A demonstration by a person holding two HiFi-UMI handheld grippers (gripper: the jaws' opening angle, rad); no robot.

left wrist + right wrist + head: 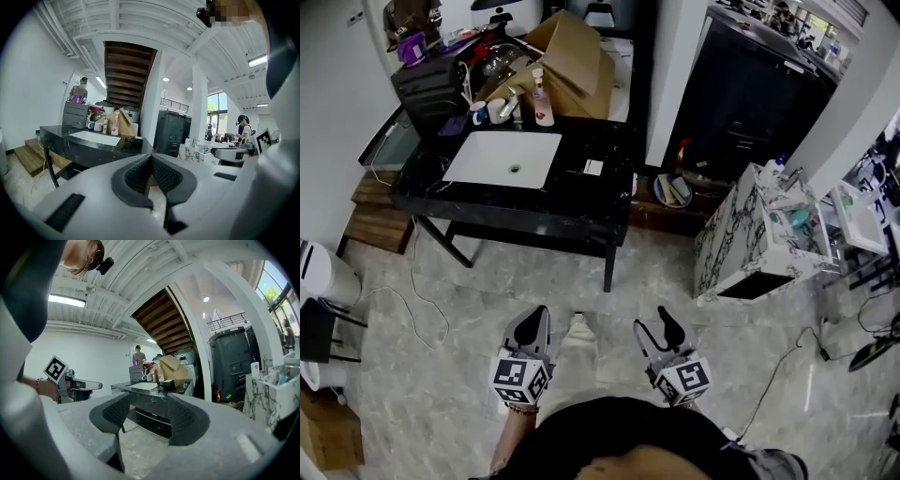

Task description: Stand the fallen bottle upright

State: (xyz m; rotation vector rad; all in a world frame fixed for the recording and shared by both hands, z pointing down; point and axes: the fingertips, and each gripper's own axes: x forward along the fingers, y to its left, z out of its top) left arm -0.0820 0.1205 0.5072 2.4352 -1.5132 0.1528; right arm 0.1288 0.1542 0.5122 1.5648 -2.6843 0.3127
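The left gripper's (540, 314) jaws are pressed together and the right gripper's (653, 321) jaws are spread on nothing, both over open floor (516, 272). Beyond stands the counter (581, 197). Bottles (543, 98) crowd its far edge (which one lies fallen is too small to tell).

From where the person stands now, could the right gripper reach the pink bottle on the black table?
Probably not. The right gripper hangs over the floor near the person, while the pink bottle stands at the far side of the black table, beyond the white sink.
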